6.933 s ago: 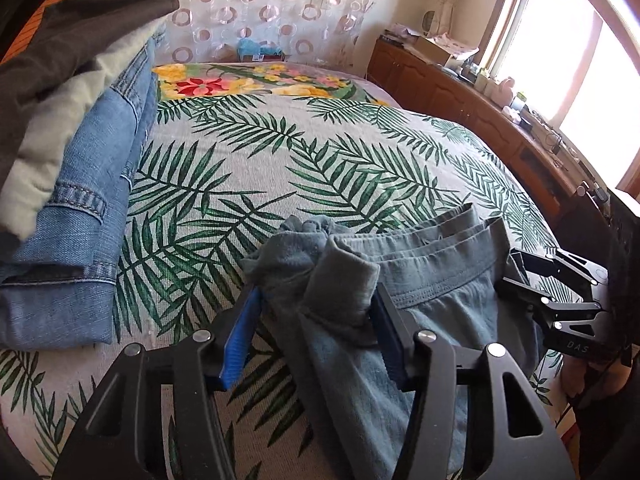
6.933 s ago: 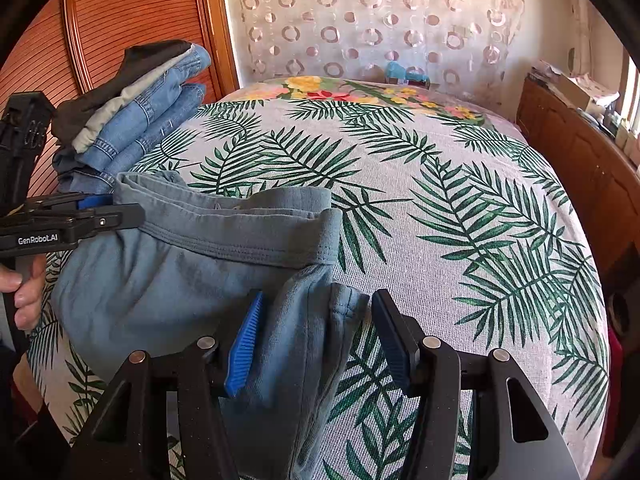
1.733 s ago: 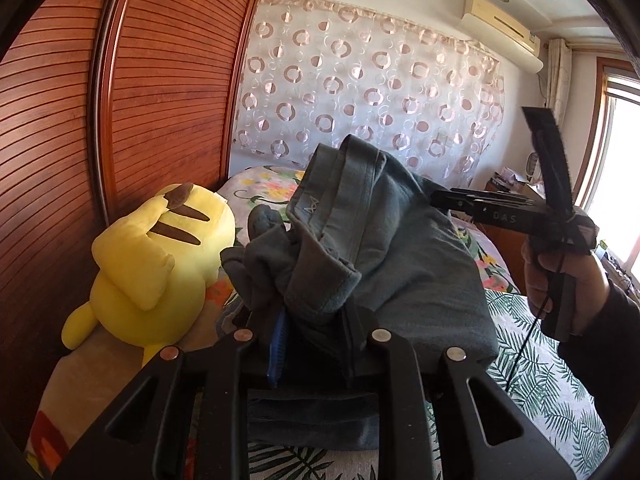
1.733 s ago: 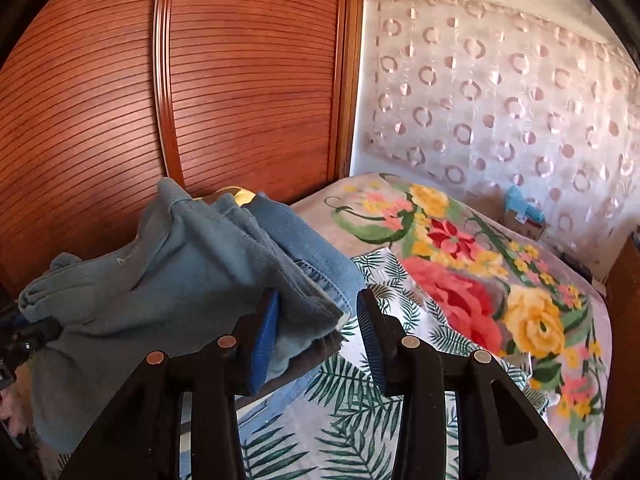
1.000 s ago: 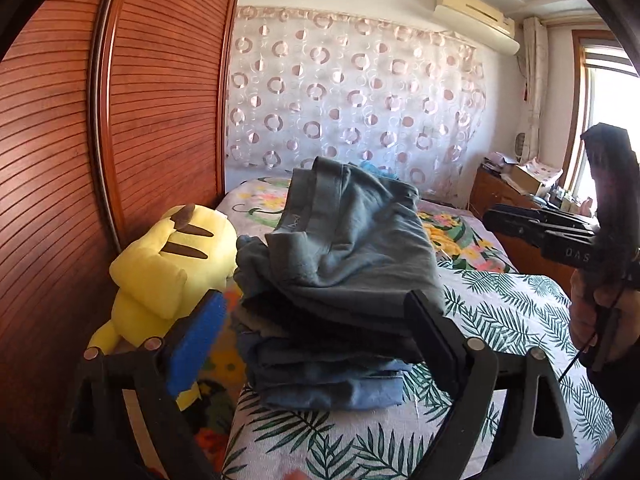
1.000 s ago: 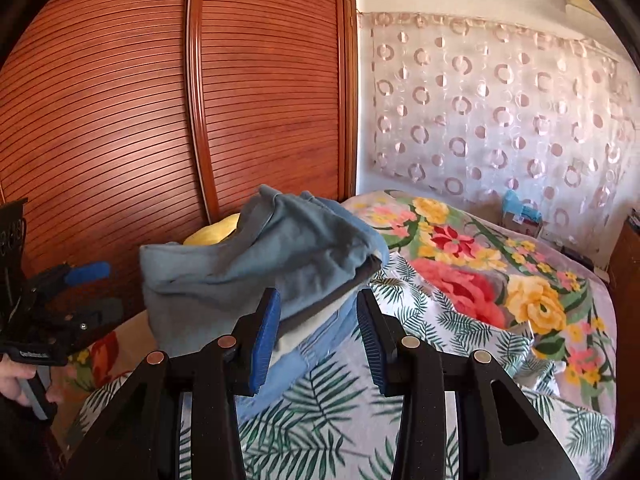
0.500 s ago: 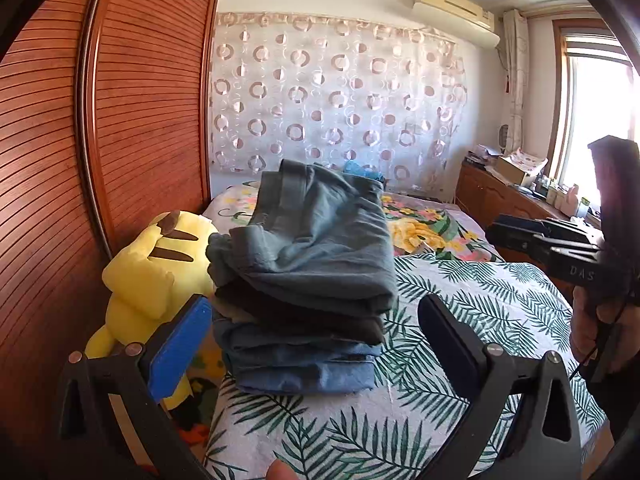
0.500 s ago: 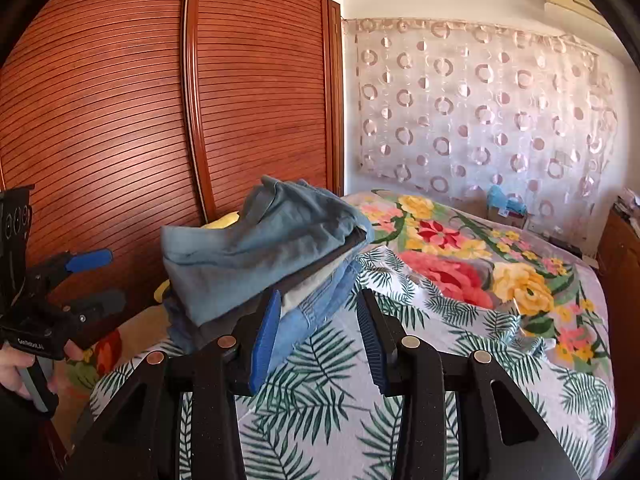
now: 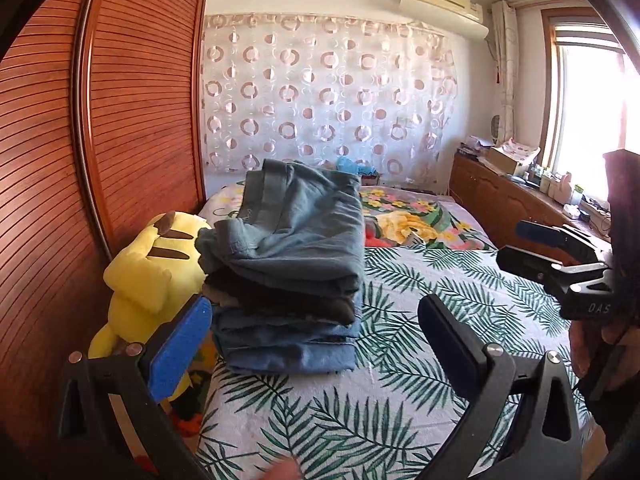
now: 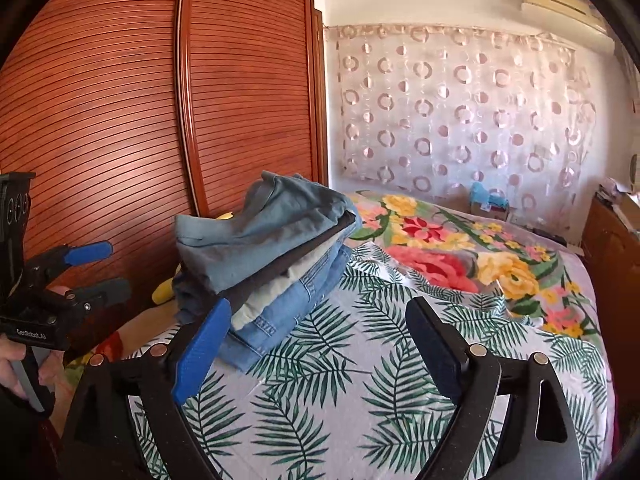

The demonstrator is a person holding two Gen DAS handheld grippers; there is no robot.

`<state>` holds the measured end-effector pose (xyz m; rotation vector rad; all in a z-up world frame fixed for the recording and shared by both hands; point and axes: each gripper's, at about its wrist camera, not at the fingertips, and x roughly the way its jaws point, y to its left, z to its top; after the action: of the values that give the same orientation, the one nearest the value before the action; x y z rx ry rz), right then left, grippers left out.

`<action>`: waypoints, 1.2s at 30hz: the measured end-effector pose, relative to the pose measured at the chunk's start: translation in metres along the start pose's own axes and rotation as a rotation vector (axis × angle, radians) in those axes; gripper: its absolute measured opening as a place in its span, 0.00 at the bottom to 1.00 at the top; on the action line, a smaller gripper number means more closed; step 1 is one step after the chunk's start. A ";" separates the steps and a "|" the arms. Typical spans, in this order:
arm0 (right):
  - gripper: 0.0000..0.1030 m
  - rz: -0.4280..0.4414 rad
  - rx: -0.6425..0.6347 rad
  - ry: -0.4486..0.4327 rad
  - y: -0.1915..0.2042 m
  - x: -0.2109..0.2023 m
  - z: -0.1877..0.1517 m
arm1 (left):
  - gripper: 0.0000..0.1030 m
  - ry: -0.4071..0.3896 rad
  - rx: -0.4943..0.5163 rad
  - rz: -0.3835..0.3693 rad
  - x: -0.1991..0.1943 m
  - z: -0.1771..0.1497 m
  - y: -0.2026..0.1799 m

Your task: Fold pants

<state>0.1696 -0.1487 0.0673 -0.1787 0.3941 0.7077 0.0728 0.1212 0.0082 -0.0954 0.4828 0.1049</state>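
Note:
The folded grey-blue pants [image 9: 296, 228] lie on top of a stack of folded clothes [image 9: 288, 340] at the left edge of the bed; they also show in the right wrist view [image 10: 264, 232]. My left gripper [image 9: 312, 340] is open and empty, held back from the stack. My right gripper [image 10: 316, 344] is open and empty, to the right of the stack. Each gripper shows in the other's view, the right one [image 9: 532, 248] and the left one [image 10: 96, 268], both with jaws apart.
A yellow plush toy [image 9: 148, 264] sits left of the stack against the wooden wardrobe doors [image 9: 100, 140]. The bed [image 9: 440, 292] has a palm-leaf and flower cover. A wooden cabinet [image 9: 516, 208] with clutter runs under the window at the right.
Both grippers let go of the grey-blue pants on top of the stack, opened wide and drew back from it. The pants now rest on the stack.

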 end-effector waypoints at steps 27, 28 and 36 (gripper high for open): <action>0.88 -0.127 0.116 -0.021 -0.005 -0.083 -0.046 | 1.00 0.026 0.070 -0.122 -0.015 -0.023 -0.074; 0.88 -0.143 0.121 -0.021 -0.007 -0.087 -0.048 | 1.00 0.030 0.071 -0.130 -0.014 -0.023 -0.078; 0.88 -0.237 0.173 -0.029 -0.018 -0.115 -0.064 | 1.00 0.043 0.088 -0.176 -0.007 -0.024 -0.114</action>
<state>0.0834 -0.2490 0.0570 -0.0498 0.3970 0.4403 0.0693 0.0045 -0.0021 -0.0532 0.5191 -0.0909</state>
